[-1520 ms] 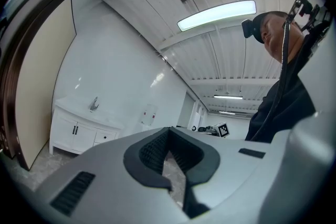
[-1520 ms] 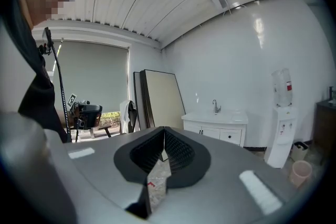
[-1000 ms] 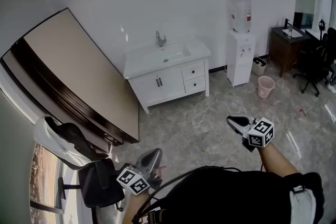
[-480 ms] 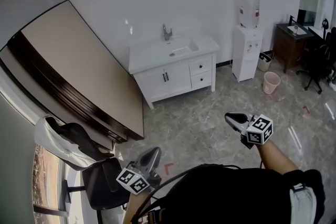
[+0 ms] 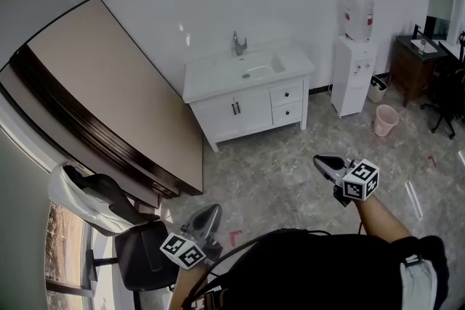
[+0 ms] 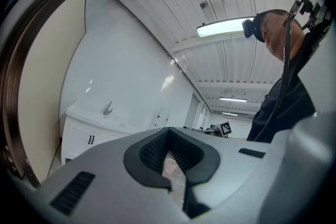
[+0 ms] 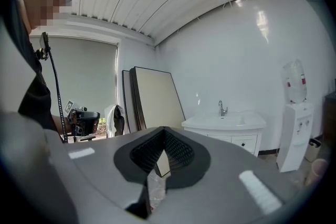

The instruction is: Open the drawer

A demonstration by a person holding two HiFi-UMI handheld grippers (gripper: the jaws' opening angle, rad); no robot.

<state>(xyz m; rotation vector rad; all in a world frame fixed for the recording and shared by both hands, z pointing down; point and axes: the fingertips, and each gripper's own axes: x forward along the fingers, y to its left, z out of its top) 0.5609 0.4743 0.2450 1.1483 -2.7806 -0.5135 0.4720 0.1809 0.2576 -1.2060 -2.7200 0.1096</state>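
White vanity drawers shut, water cooler's red label unreadably small, left claw and right claw clenched empty.

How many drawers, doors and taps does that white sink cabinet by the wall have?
Drawers: 2
Doors: 2
Tap: 1
Total: 5

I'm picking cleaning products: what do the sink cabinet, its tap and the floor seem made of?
Sink cabinet: likely white painted or laminated board, smooth fronts. Tap: silvery metal, probably chromed, by its shine. Floor: grey marbled stone or stone-look tile, glossy, with light streaks reflected.
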